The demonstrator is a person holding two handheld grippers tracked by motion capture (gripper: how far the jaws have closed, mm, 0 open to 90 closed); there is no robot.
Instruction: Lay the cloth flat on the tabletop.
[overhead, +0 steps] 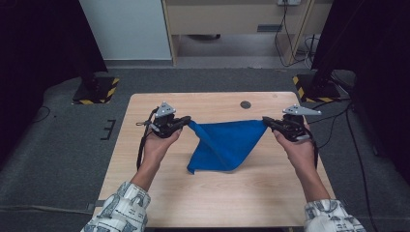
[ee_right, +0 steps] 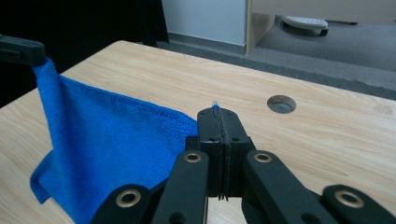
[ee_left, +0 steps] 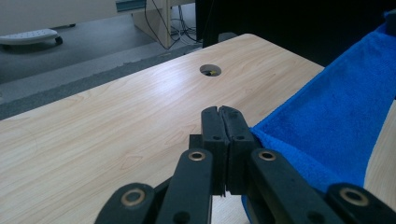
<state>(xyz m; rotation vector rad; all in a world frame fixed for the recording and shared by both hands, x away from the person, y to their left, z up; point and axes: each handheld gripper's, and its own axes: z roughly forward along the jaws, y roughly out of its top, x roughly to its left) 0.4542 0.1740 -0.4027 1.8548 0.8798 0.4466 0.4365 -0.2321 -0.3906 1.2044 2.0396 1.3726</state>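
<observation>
- High view, bottom edge: two patterned sleeves [overhead: 118, 209] come in at the lower left and lower right corners, and the forearms reach up toward the middle of the frame.
- Just above them, the left gripper [overhead: 186, 120] sits left of centre and the right gripper [overhead: 265, 120] right of centre, tips turned toward each other, well apart.
- Between the two hangs a blue cloth [overhead: 226, 143]; its top edge is stretched from one gripper to the other, and the rest droops to a point that rests on the wooden table [overhead: 159, 203], lower centre.
- Left gripper view: the black jaws are pressed together on a corner of the cloth [ee_left: 336, 126], which spreads across the right side of the frame.
- Right gripper view: the jaws are pinched tight on the other corner, a blue thread showing at their tip; the cloth [ee_right: 107, 140] falls away to the left, its far corner held at the upper left edge by the other gripper.
- Farther up the table, a round hole [overhead: 245, 104] lies near the back edge.
- Beyond the table lies grey carpet [overhead: 58, 159], with two stand bases taped yellow and black [overhead: 95, 92] at either side.
</observation>
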